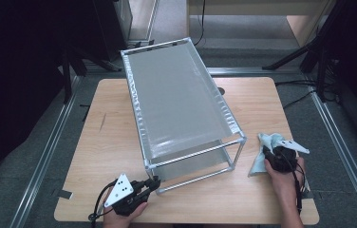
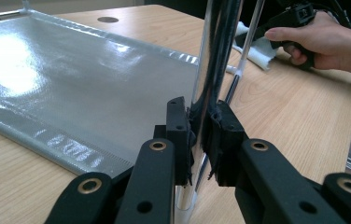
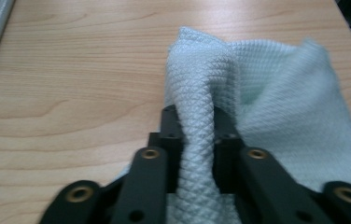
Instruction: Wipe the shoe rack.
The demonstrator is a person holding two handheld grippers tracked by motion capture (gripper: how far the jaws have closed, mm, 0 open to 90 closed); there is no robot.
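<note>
A metal-framed rack [image 1: 181, 109] with grey sheet shelves stands lengthwise on the wooden table [image 1: 105, 142], running from the far edge toward the near edge, a little left of the middle. Its lower shelf lies close above the tabletop, and its top shelf sits on thin chrome posts.

The left gripper [image 1: 152, 183] lies near the table's near-left corner, at the rack's near-left corner. In the left gripper view its jaws are clamped on the post [image 2: 205, 93], pads pressing on either side of the shiny tube low down, just above the foot. The person's left hand [image 1: 122, 211] holds the gripper from the near edge.

The cloth [image 1: 262, 154], a pale blue-green waffle-weave rag, lies crumpled on the table near the near-right corner, just right of the rack's near-right post and apart from it. The right gripper [image 1: 265, 151] is on it, held by the right hand [image 1: 286, 175]. In the right gripper view the jaws are pinched on a raised fold of the cloth [image 3: 201, 140], which stands up between the pads while the rest spreads flat on the wood to the right.

A round hole [image 1: 220, 90] shows in the table beside the rack's right side, toward the far edge.
</note>
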